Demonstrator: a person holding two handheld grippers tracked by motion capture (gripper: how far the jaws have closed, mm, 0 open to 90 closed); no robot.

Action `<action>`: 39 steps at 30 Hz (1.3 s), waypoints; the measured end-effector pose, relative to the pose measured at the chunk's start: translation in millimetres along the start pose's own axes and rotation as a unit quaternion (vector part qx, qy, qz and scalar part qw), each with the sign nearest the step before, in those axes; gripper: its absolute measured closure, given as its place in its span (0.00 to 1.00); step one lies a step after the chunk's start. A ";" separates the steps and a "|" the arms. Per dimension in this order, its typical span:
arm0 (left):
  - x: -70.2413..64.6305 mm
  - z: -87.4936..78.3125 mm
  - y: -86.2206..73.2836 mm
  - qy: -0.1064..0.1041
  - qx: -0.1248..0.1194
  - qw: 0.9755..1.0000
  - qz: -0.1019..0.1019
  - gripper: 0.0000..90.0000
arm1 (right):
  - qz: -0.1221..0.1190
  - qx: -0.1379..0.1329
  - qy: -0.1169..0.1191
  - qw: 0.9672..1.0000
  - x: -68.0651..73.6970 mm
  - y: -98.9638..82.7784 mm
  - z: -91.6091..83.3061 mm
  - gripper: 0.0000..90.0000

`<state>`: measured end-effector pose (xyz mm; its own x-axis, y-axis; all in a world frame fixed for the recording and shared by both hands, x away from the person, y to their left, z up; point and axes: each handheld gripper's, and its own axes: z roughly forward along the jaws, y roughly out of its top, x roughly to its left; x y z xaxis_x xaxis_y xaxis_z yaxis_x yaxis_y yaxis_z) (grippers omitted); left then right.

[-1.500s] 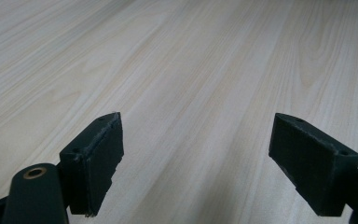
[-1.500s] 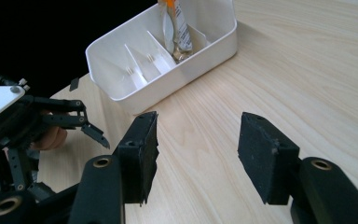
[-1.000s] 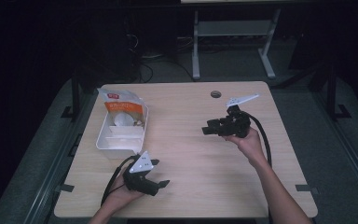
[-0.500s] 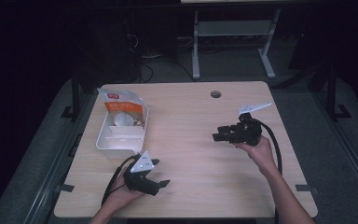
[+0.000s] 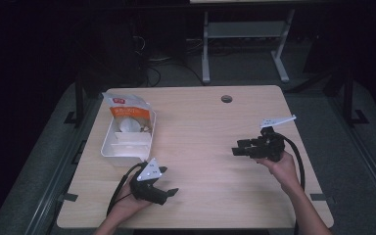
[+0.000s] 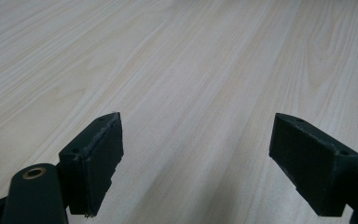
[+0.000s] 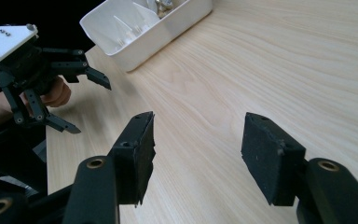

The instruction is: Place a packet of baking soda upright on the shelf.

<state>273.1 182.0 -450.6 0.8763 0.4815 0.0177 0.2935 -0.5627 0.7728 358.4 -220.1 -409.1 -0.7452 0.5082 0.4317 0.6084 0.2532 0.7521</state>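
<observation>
A white divided tray (image 5: 126,145) lies at the table's left, holding an orange and white bag (image 5: 125,113) and small white items. My left gripper (image 5: 169,194) rests low near the front edge below the tray, jaws open and empty; its own view has bare wood between the left gripper (image 6: 196,163) jaws. My right gripper (image 5: 236,148) hovers at the table's right, pointing left, open and empty. Past the right gripper (image 7: 196,154) in its own view I see the white tray (image 7: 168,28) and the other gripper (image 7: 86,100) held in a hand.
The wooden table (image 5: 200,127) has a round cable hole (image 5: 226,99) near its far edge. A metal stand (image 5: 245,39) rises on the dark floor behind the table. Black cables trail from both grippers toward the front edge.
My right gripper has moved right and toward the front of the table, dropping lower. The left gripper has stayed in place.
</observation>
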 end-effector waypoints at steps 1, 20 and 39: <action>0.0 0.0 0.0 0.000 0.000 1.000 0.000 0.19 | 0.000 0.000 0.000 1.000 0.0 0.0 0.0 0.48; 1.2 0.4 -0.2 0.000 0.002 1.000 -0.005 0.19 | 0.022 0.009 -0.002 1.000 2.0 -44.3 -12.2 0.47; 0.3 -1.3 -2.1 -0.003 0.003 1.000 -0.004 0.19 | 0.010 0.017 -0.022 1.000 21.6 -83.6 -14.0 0.41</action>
<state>272.3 184.2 -451.5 0.8761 0.4821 0.0082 0.3024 -0.5625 0.7695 287.6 -241.9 -455.7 -0.7211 0.5485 0.4232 0.6318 0.2700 0.7266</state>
